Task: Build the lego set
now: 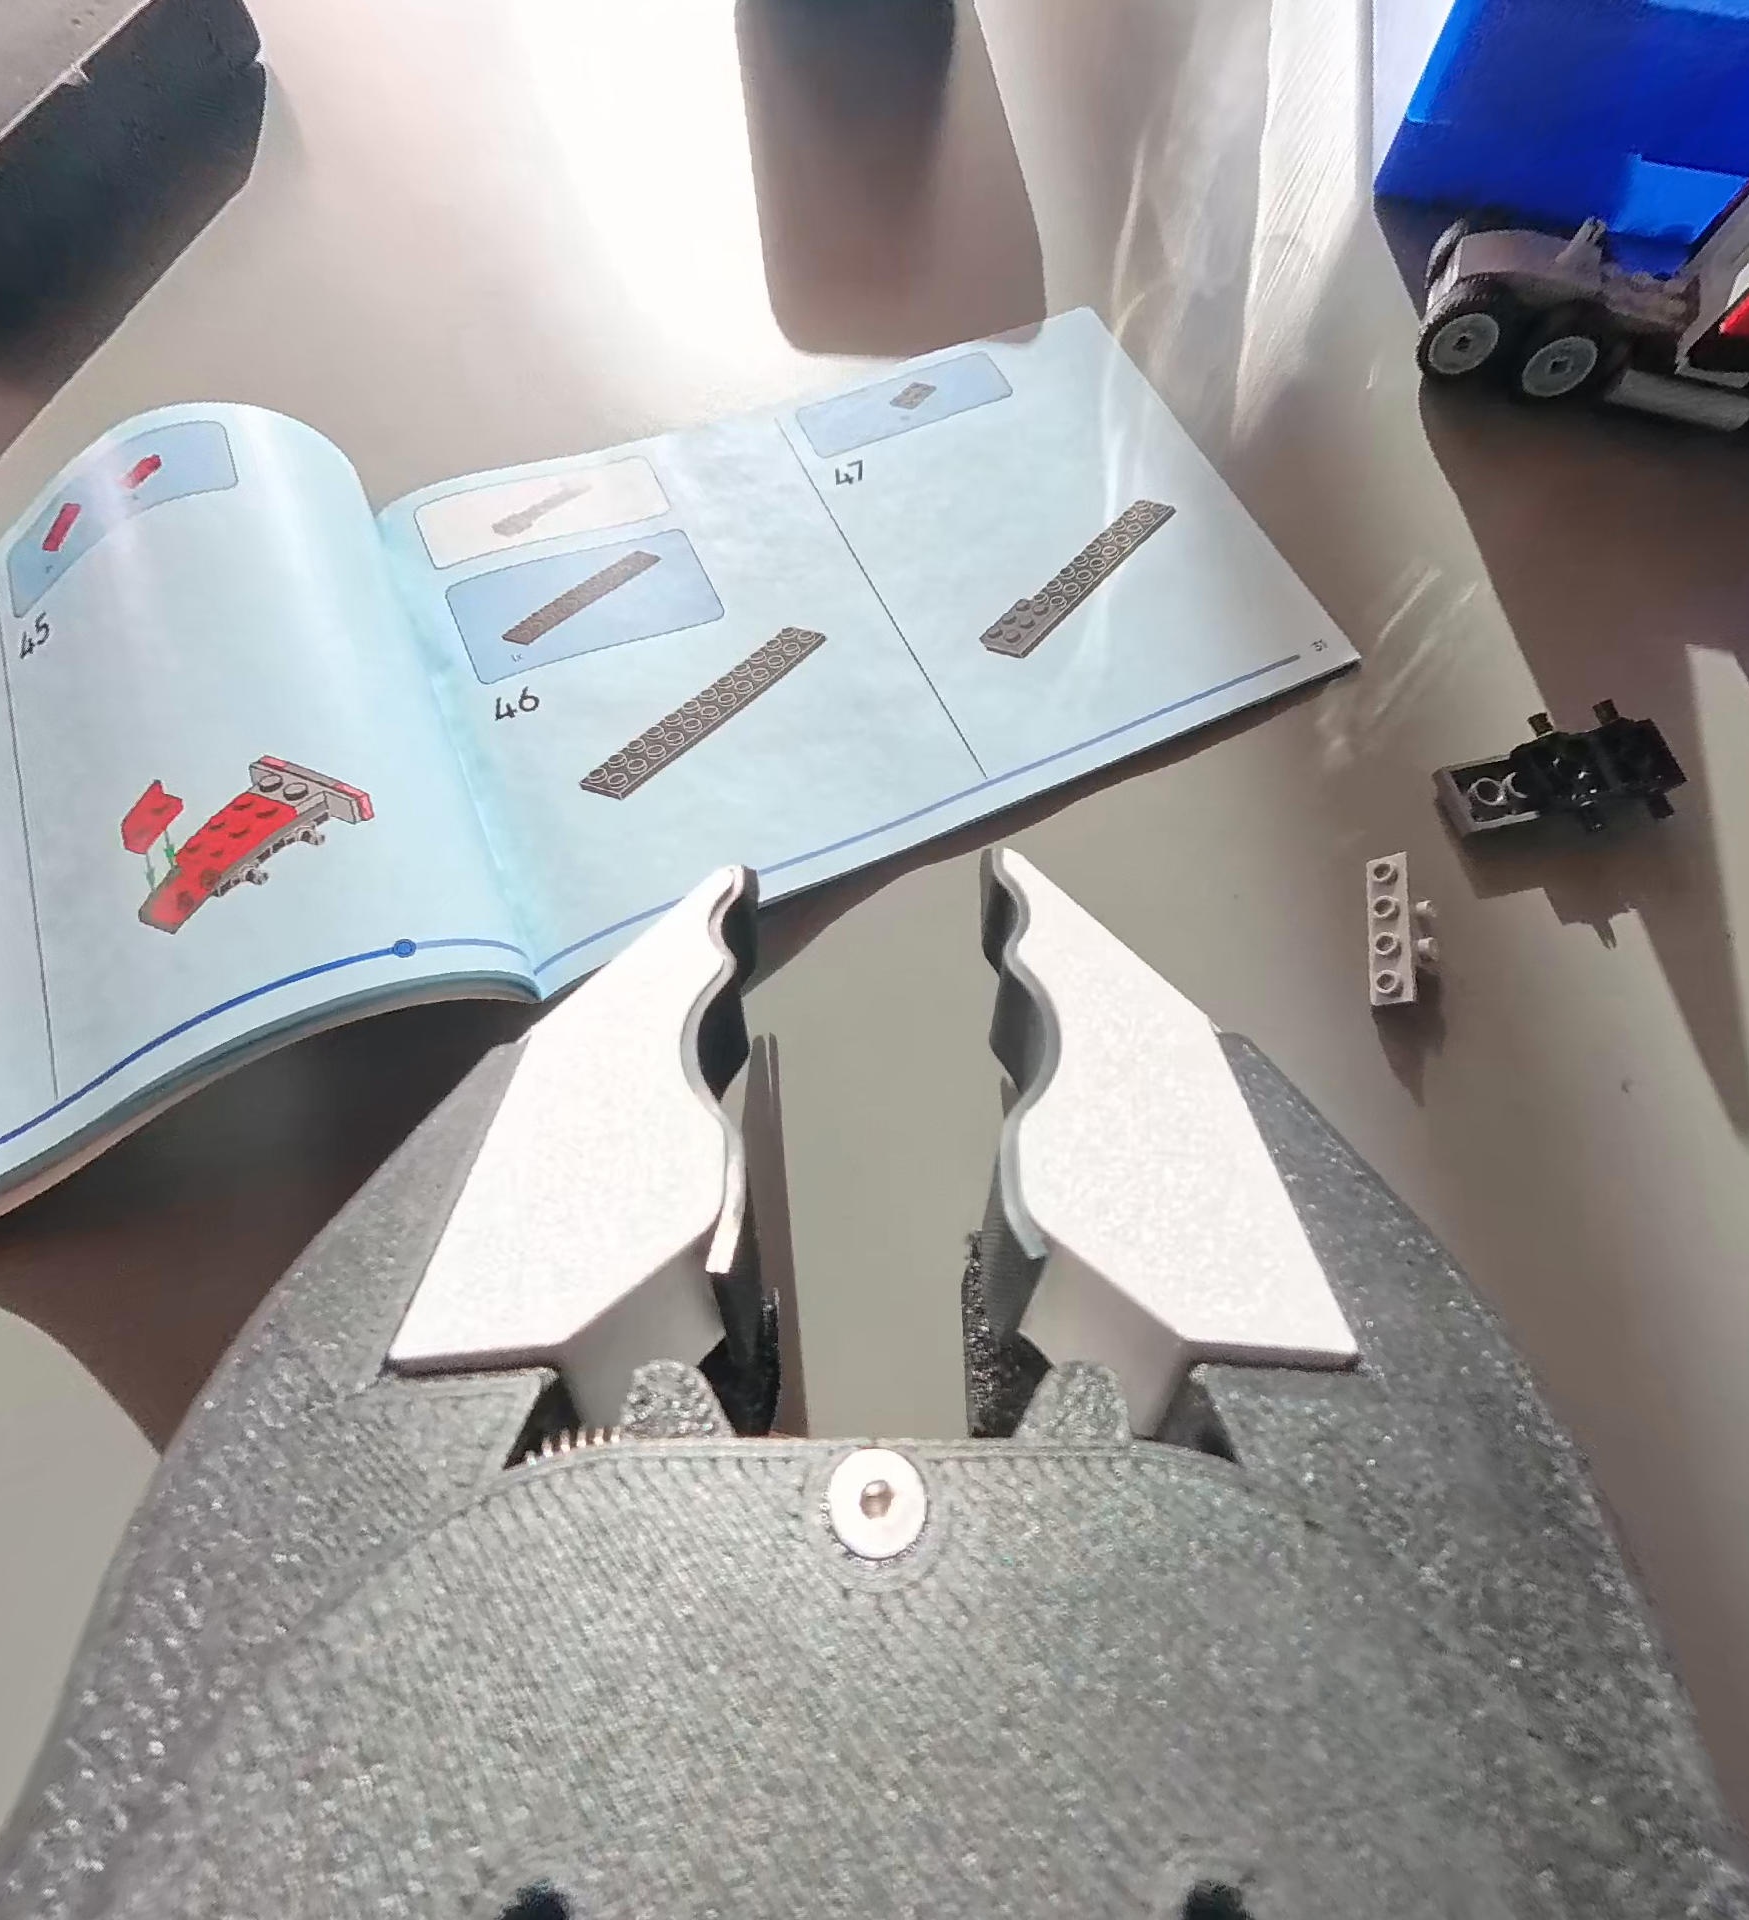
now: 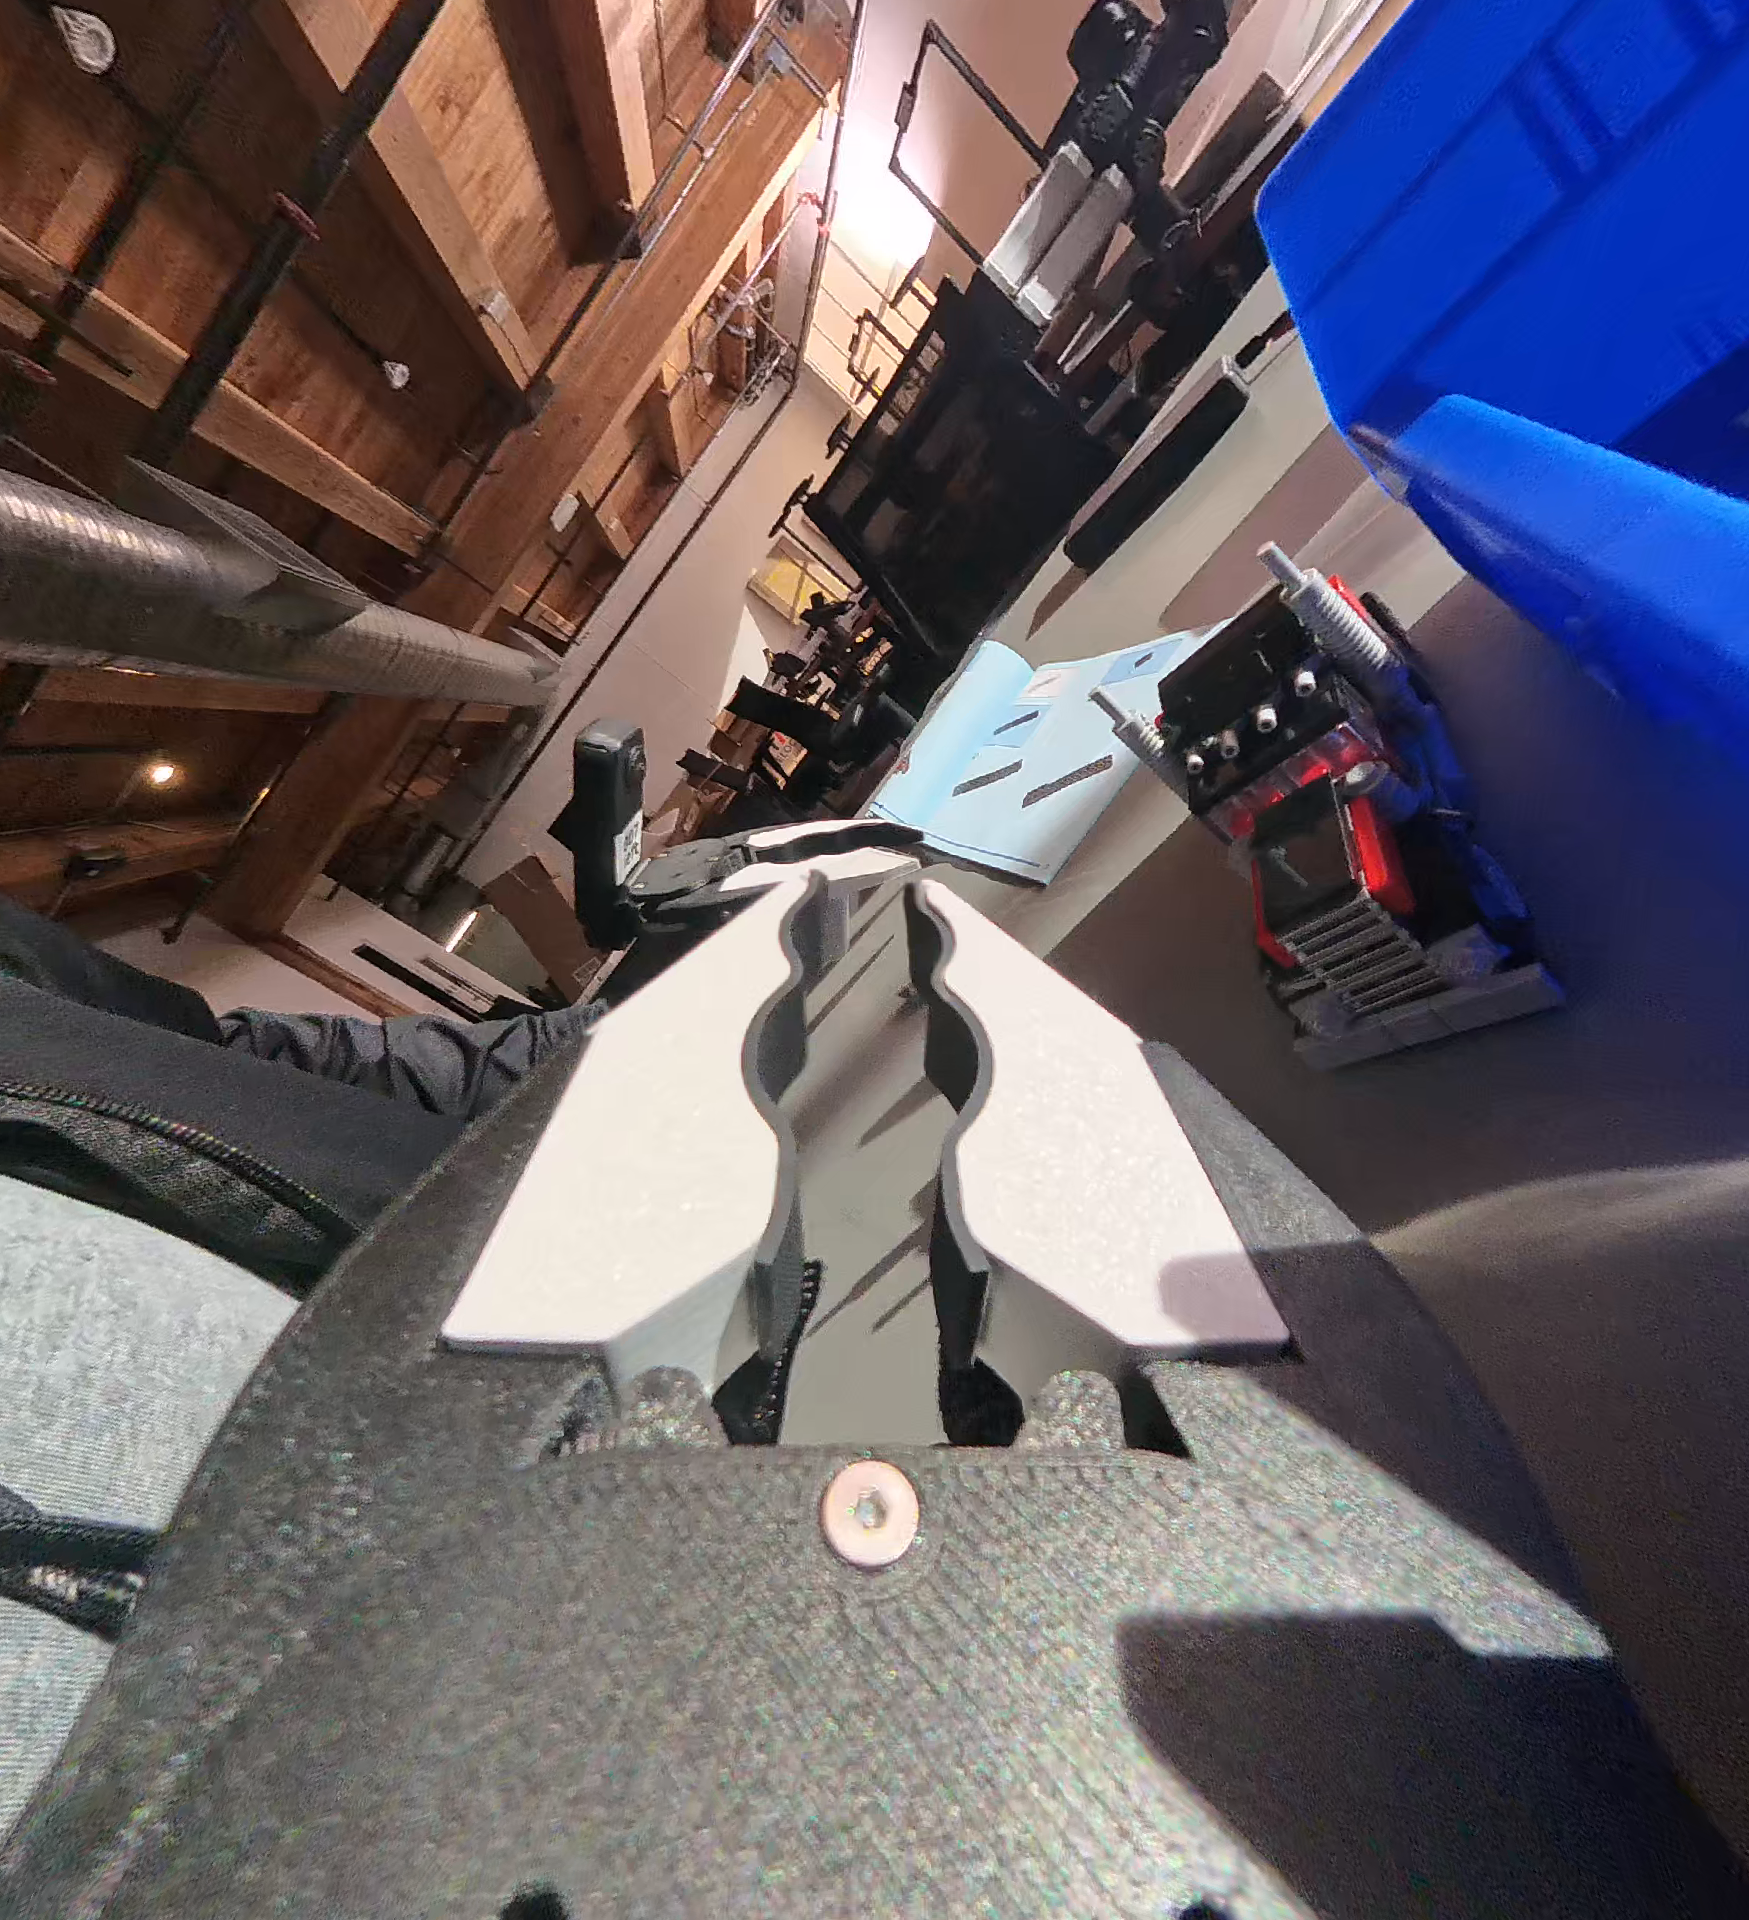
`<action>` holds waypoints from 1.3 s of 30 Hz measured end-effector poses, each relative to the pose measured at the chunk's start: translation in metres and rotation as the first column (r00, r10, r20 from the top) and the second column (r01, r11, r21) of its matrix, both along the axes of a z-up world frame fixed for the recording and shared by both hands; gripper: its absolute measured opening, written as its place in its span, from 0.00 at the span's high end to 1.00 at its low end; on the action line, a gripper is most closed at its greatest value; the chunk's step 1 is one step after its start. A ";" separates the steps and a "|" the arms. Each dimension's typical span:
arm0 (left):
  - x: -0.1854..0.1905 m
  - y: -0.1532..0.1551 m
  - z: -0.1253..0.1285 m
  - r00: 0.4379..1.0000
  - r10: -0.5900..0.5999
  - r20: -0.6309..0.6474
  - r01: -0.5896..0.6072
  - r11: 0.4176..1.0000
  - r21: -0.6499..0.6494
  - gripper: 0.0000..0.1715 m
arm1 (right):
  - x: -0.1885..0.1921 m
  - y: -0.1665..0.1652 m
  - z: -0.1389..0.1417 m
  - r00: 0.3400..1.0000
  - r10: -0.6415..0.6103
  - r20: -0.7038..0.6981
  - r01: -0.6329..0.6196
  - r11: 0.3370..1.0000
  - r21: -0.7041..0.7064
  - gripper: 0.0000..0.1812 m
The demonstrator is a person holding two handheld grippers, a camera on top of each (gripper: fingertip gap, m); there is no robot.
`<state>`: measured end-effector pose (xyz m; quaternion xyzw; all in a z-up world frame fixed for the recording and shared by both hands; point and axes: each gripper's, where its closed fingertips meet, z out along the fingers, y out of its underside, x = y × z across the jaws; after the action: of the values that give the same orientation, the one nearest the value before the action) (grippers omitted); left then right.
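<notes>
Nearest the lens in the left wrist view, the left gripper [image 1: 865,883] is held above the table [image 1: 1265,1195] with its jaws apart and nothing between them. Just beyond its fingertips [image 1: 730,904] an open booklet [image 1: 641,623] lies flat, its near edge beside the left finger. To the right of the gripper a small grey plate [image 1: 1391,930] with four studs lies on the table, and just past it sits a black piece [image 1: 1561,781] on a dark plate; the two are near but apart. At the far right a partly built truck [image 1: 1618,322] is seen standing on grey wheels, against a blue bin [image 1: 1576,114].

In the right wrist view, the right gripper [image 2: 865,894] is tilted low along the table [image 2: 1628,1039], its jaws likewise spread and empty. The truck [image 2: 1358,821] is seen to the right of its fingers, red and black with grey parts, close beside the bin [image 2: 1576,260]. The booklet [image 2: 1005,779] lies farther off, and the left gripper [image 2: 828,847] is seen just before it. A dark sleeve [image 2: 382,1039] and grey cloth are seen at the left edge.
</notes>
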<state>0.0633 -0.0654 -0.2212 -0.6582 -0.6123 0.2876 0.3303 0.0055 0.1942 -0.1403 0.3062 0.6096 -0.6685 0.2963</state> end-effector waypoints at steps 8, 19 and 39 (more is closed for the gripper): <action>0.000 -0.006 -0.001 0.999 0.044 0.007 -0.044 0.999 -0.015 0.73 | -0.011 0.022 0.002 0.999 -0.046 -0.024 0.046 0.999 -0.008 0.91; 0.000 -0.011 -0.006 0.996 0.082 0.038 -0.081 0.996 -0.030 0.73 | -0.008 0.031 0.005 1.000 -0.002 -0.010 0.002 0.999 -0.033 0.91; 0.000 -0.011 -0.002 0.997 0.073 0.012 -0.072 0.997 -0.017 0.74 | -0.011 0.031 0.003 1.000 -0.026 -0.009 0.025 0.999 -0.022 0.90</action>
<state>0.0636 -0.0760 -0.2229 -0.6399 -0.6355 0.3003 0.3106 -0.0060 0.2248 -0.1372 0.3077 0.5997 -0.6802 0.2883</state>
